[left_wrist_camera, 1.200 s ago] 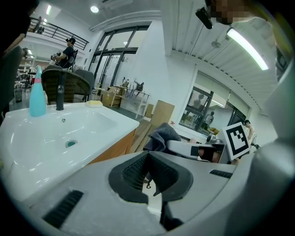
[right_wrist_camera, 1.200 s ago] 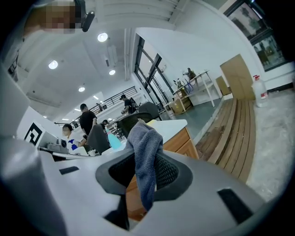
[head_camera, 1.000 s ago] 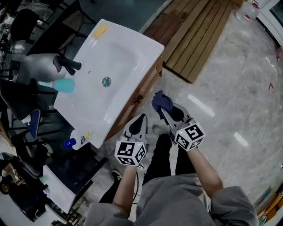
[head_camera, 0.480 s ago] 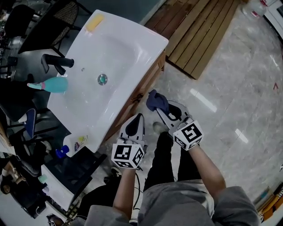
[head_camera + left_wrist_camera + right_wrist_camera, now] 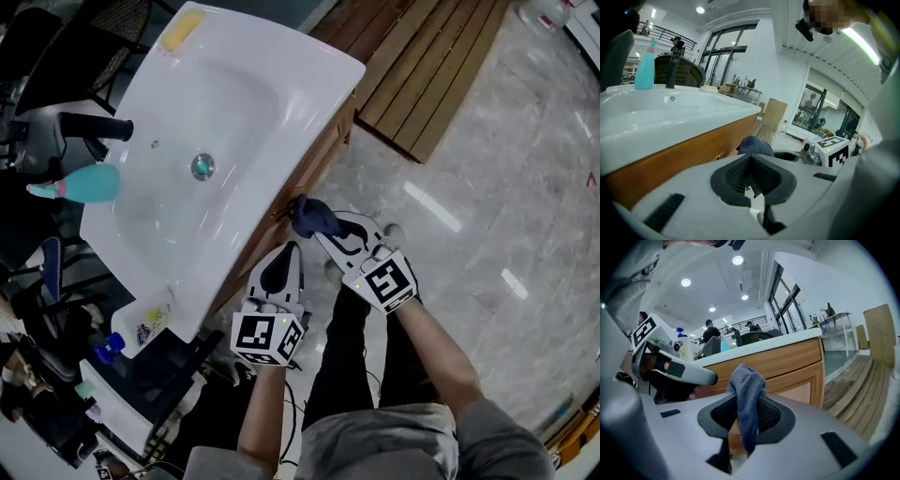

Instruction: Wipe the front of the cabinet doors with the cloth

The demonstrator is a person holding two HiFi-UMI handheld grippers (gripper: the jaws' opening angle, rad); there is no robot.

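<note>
Approach step: right gripper (image 5: 323, 232) clamps blue cloth (image 5: 307, 216) just beside wooden cabinet door (image 5: 317, 156) at its 10 o'clock; left gripper (image 5: 285, 255), jaws together & empty, hangs at 7 o'clock; next prob. needs cloth pressed flat on door.

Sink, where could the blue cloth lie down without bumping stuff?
The white basin around the drain is bare, and so is the front rim above the wooden cabinet. It's crowded at the back, by the black faucet and teal bottle.
</note>
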